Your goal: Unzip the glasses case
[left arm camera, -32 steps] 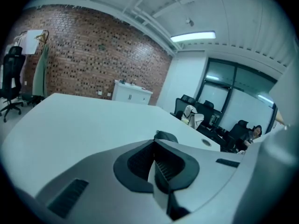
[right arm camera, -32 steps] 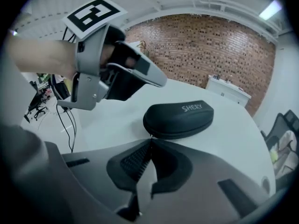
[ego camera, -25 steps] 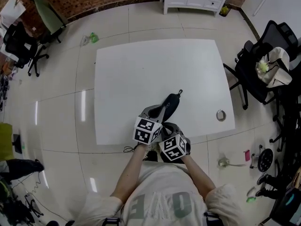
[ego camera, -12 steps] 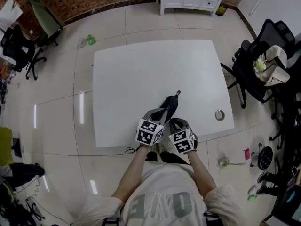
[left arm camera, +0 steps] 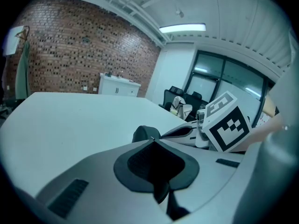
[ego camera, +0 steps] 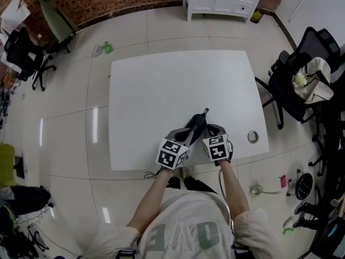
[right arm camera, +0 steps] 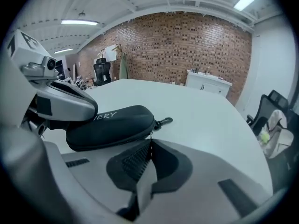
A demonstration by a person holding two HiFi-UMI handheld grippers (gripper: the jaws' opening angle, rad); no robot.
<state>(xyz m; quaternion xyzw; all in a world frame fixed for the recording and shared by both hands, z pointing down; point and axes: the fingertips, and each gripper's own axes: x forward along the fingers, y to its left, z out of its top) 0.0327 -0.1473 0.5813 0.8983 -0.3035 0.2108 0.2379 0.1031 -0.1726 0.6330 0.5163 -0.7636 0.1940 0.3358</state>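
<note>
Case [ego camera: 195,124] lies lower middle on the tabletop [ego camera: 161,85]. Left tongs [ego camera: 183,136] are closed, tips against its near end. Right tongs [ego camera: 209,129] are pinched on the zip pull [right arm camera: 150,135].

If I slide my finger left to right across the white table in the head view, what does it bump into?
left gripper → glasses case → right gripper → small ring

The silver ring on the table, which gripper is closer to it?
Right. The right gripper is just left of the silver ring, at the glasses case; the left gripper is farther left, beyond the case.
</note>
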